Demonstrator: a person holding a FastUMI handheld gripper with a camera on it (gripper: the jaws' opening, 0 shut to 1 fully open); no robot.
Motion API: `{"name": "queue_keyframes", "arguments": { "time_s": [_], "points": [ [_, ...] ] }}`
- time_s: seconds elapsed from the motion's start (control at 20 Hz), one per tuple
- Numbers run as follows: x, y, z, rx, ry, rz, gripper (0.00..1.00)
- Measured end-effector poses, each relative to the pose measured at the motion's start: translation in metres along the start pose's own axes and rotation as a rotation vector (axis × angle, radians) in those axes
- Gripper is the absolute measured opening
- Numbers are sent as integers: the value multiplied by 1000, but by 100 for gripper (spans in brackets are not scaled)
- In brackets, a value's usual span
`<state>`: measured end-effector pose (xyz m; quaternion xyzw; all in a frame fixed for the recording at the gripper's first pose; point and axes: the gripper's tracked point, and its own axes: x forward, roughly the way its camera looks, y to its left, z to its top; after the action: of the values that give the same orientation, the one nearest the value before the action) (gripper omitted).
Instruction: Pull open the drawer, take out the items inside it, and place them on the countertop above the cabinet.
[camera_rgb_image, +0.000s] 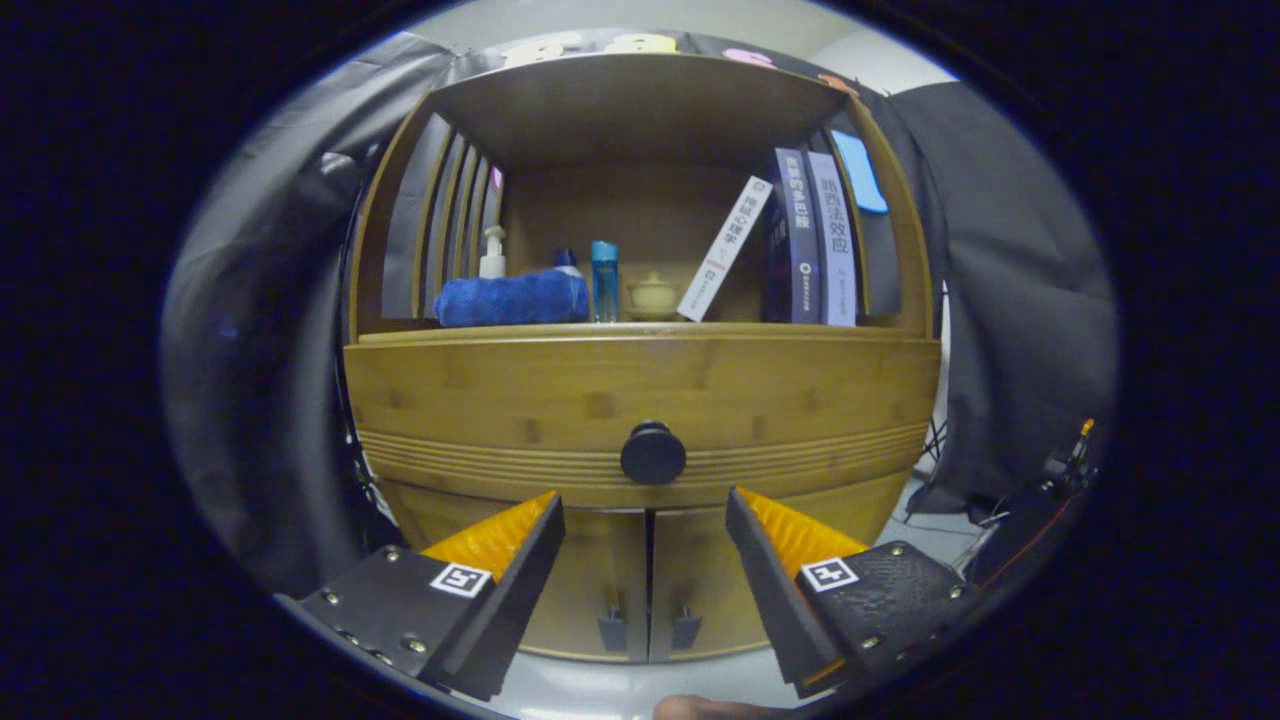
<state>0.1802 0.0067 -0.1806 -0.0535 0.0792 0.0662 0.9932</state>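
The claw (645, 520) faces the front of a light bamboo cabinet (480, 400) head-on, its two fingers spread wide apart with nothing between them. The fingers (500, 560) sit level with one another, pointing straight ahead at the cabinet, neither one touching the wood. Just beyond the gap between the fingertips, and slightly above them, is the round black knob (653, 453) at the middle of the wide bamboo drawer (800, 400), which is shut flush with the cabinet front. Below the drawer, seen between the fingers, are two bamboo cabinet doors (600, 570), closed, each with a small dark pull near the central seam.

Above the drawer runs the cabinet's worktop (640, 330), sheltered by a bamboo hutch with slatted sides. On it, from the left, lie a rolled dark-blue towel (512, 298) with a white pump bottle (492, 253) standing behind it, a slim translucent blue bottle (604, 281) just beside the towel's end, and a small cream lidded pot (653, 294). To the right of the pot a white book (725, 248) leans against two upright dark and pale-purple books (812, 240).

At the very bottom, between the finger bases, a sliver of a person's hand (700, 709) shows.
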Motion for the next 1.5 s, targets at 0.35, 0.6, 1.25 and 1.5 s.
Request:
{"name": "queue_keyframes", "arguments": {
  "time_s": [0.35,0.6,1.25,1.5],
  "points": [
    [-83,-18,59,7,44,8,98],
    [-150,-14,125,-12,-11,5,98],
    [-262,10,218,-21,-137,35,97],
    [-265,20,198,21,-92,72,97]
  ]
}}
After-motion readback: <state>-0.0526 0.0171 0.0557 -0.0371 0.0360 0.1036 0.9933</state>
